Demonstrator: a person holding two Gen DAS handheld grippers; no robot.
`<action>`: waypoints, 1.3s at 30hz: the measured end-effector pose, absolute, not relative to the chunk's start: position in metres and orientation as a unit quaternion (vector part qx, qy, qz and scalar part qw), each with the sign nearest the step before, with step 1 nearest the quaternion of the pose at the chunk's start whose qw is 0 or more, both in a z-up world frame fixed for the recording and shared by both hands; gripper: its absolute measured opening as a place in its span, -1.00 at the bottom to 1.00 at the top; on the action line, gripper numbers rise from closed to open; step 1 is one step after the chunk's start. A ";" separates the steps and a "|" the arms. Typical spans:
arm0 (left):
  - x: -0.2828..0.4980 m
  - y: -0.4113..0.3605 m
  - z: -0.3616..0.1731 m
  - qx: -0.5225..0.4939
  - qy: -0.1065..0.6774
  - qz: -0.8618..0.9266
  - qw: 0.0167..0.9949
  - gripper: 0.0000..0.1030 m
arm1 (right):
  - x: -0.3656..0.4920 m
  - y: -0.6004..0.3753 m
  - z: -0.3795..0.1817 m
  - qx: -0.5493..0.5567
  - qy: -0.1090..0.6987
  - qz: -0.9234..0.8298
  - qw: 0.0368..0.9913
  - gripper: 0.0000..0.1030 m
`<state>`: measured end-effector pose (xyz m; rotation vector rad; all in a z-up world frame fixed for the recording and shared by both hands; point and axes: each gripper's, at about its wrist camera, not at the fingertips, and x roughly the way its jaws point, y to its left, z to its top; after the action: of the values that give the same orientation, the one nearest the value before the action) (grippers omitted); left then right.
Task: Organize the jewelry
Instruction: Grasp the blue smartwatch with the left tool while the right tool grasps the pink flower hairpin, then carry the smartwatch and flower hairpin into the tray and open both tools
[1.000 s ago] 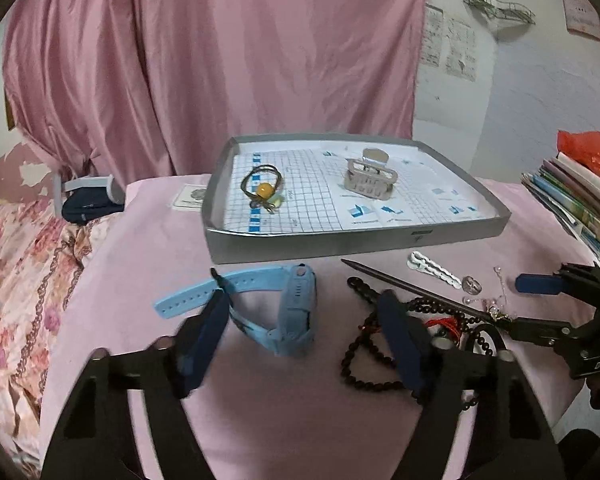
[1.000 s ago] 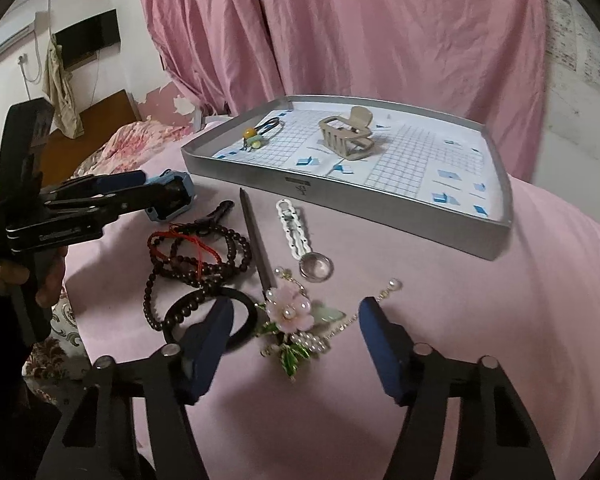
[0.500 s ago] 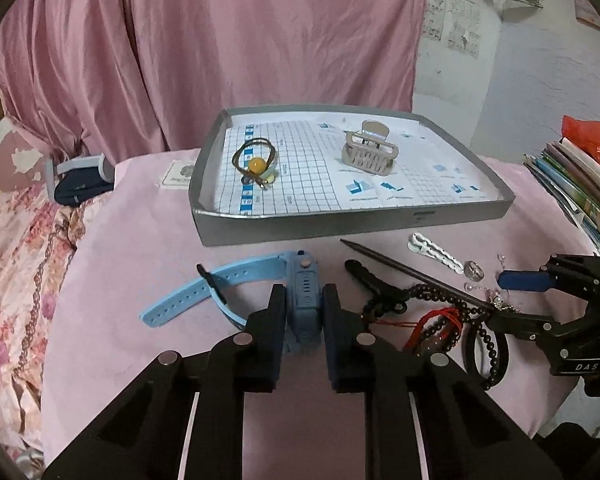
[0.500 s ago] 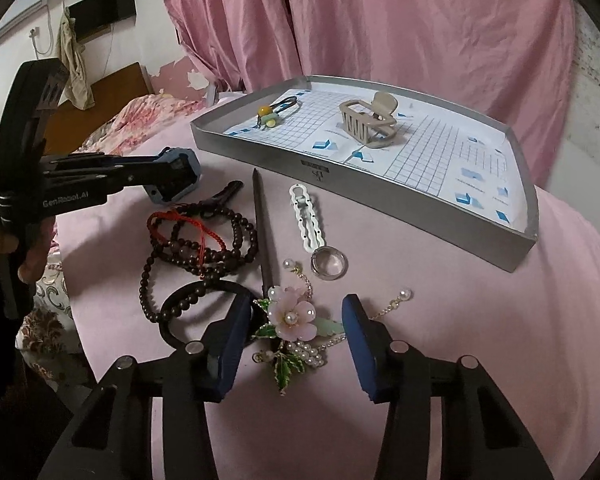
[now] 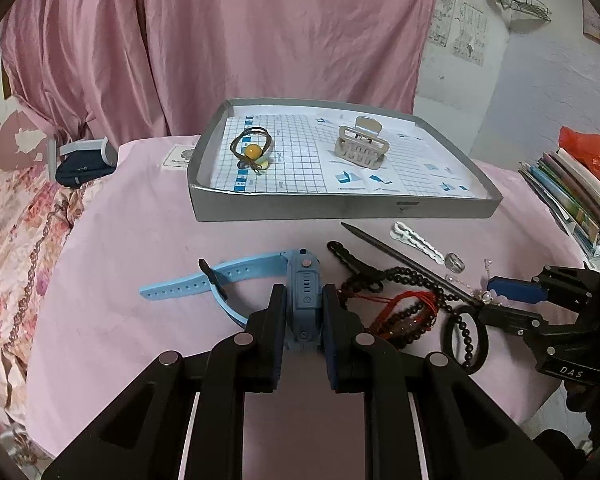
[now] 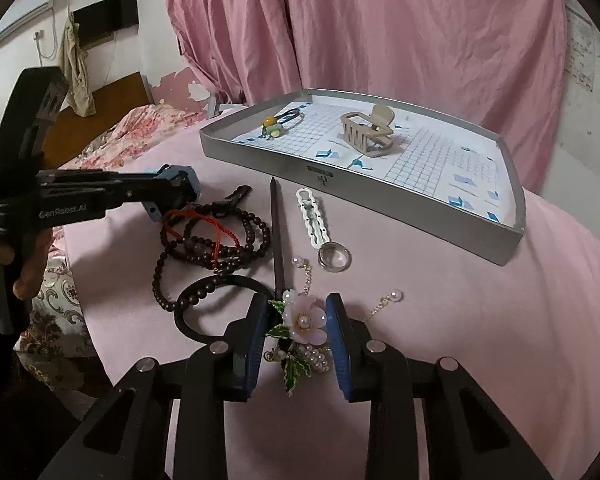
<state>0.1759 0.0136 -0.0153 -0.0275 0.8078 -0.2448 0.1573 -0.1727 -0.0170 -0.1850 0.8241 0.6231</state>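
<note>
A light-blue watch lies on the pink tablecloth, and my left gripper is shut on its body; the strap trails to the left. In the right wrist view my right gripper is closed in on a pink flower hairpin, with the pads touching its petals and leaf. The hairpin rests on the cloth. The grey tray behind holds a hair tie with a yellow bead and a beige claw clip. My left gripper shows at the left of that view.
Between the grippers lie dark bead strings with a red cord, a black hair ring, a black hair stick, a white clip and a ring. Books are stacked at the right. Floral bedding lies at the left.
Both grippers went from wide open to closed: the left one onto the watch body, the right one around the flower hairpin. Both moved slightly forward and down.
</note>
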 end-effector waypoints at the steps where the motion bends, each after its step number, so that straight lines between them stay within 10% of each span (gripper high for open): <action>1: 0.175 0.013 -0.015 -0.014 0.392 -0.119 0.912 -0.73 | 0.159 -0.175 -0.017 -0.081 0.395 0.296 0.866 -0.45; 39: 0.164 0.008 0.038 -0.050 0.321 -0.113 0.939 -0.73 | 0.161 -0.192 0.027 -0.018 0.311 0.301 0.901 -0.64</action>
<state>0.1644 0.0076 0.0380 -0.1012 0.6549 -0.2297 0.1611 -0.1921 0.0267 -0.0379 0.6442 0.6222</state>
